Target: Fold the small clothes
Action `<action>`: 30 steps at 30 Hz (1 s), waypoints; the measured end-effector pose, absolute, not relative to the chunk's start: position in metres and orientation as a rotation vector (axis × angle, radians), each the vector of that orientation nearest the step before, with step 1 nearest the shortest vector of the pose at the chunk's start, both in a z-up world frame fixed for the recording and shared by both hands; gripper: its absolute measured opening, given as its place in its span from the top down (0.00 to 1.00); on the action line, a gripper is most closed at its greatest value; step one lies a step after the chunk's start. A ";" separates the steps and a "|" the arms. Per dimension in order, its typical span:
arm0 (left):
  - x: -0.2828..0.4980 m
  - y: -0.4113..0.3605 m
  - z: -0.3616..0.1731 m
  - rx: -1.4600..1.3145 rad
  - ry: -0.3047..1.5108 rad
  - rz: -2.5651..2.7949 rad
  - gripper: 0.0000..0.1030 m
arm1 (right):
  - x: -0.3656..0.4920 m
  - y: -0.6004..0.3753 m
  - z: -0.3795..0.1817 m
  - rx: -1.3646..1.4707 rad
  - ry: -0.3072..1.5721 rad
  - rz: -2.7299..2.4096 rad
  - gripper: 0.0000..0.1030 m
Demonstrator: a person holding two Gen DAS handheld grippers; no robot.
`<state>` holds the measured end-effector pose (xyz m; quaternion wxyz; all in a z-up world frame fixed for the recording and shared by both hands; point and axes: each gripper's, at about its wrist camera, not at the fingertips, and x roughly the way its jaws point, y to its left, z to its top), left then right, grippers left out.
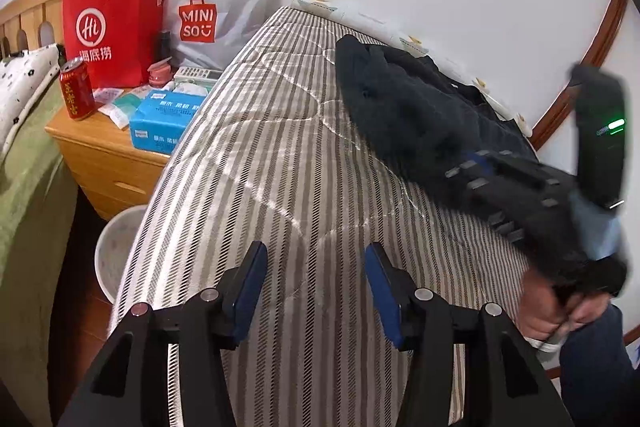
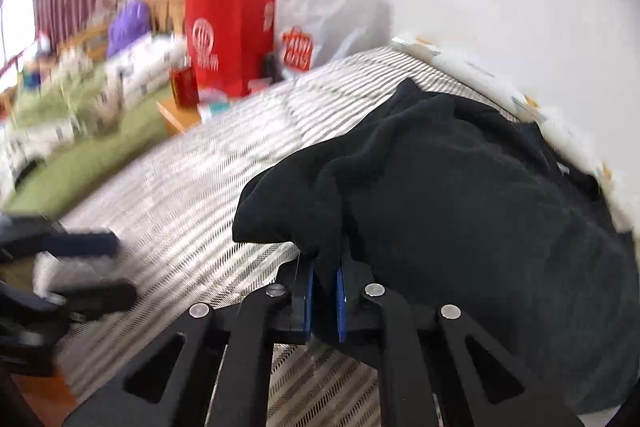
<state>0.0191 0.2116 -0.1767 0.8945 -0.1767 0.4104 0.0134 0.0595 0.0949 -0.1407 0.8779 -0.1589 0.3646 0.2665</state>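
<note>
A dark, almost black fleece garment (image 1: 404, 115) lies crumpled on the striped mattress (image 1: 272, 163) against the white wall. In the right wrist view the same garment (image 2: 460, 187) fills the right half. My right gripper (image 2: 325, 267) is shut on a fold at its near left edge, the cloth pinched between the blue pads. In the left wrist view the right gripper's body appears blurred at the right, held by a hand (image 1: 556, 311). My left gripper (image 1: 316, 259) hovers open over bare mattress, left of the garment, nothing between its fingers.
A wooden nightstand (image 1: 104, 155) beside the mattress carries a red paper bag (image 1: 116, 27), a grey plastic bag (image 1: 224, 7), a red can (image 1: 77, 89) and a blue tissue pack (image 1: 168, 117). A white bin (image 1: 116, 255) stands on the floor below. A green-covered bed (image 1: 24, 187) lies left.
</note>
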 end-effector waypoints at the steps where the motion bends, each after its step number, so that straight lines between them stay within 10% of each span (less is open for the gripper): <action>1: 0.022 0.209 -0.176 -0.364 0.853 0.025 0.53 | 0.059 0.086 -0.133 -0.289 0.743 0.556 0.93; 13: 0.074 0.140 -0.158 -0.286 0.858 -0.011 0.53 | 0.073 -0.083 -0.055 0.011 0.577 0.344 0.94; 25: 0.125 0.051 -0.153 -0.247 0.836 -0.174 0.53 | 0.081 -0.254 -0.111 0.241 0.708 0.137 0.93; 30: 0.128 0.020 -0.153 -0.215 0.835 -0.244 0.45 | 0.075 -0.274 -0.126 0.288 0.729 0.127 0.74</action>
